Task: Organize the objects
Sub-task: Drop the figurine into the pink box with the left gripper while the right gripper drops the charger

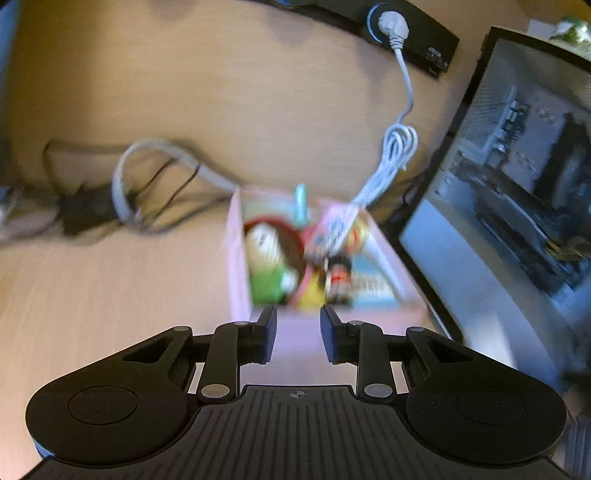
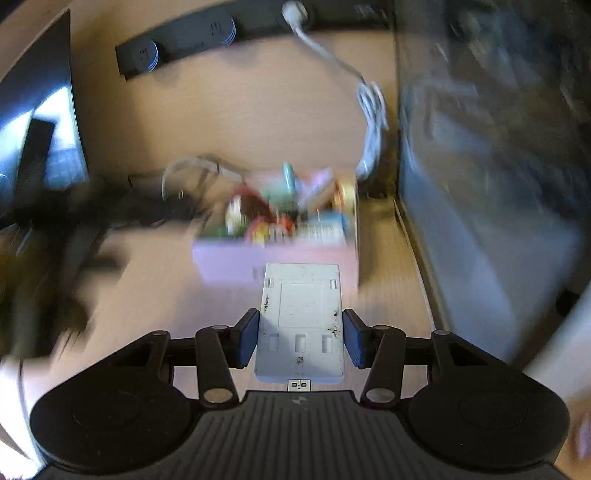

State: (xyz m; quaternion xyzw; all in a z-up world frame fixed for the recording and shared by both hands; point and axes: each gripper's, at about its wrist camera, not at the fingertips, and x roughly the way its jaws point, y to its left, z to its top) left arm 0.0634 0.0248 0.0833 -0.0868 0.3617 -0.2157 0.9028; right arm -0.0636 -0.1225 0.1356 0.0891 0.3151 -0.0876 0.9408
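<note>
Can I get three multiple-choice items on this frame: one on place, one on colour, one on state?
1. Where does the white cable plug in?
A. the power strip at the back of the desk
B. the pink box
C. the monitor

2. What colour is the box of small items?
A. black
B. pink
C. green

3. What is the right gripper doing?
A. hanging open and empty
B. gripping the cable
C. gripping a flat white device

Answers:
1. A: the white plug sits in a socket of the black power strip.
2. B: the box's walls are pale pink in both views.
3. C: the blue pads press on both sides of the white device, whose USB plug points back at the camera. The left gripper holds nothing between its nearly closed pads.
</note>
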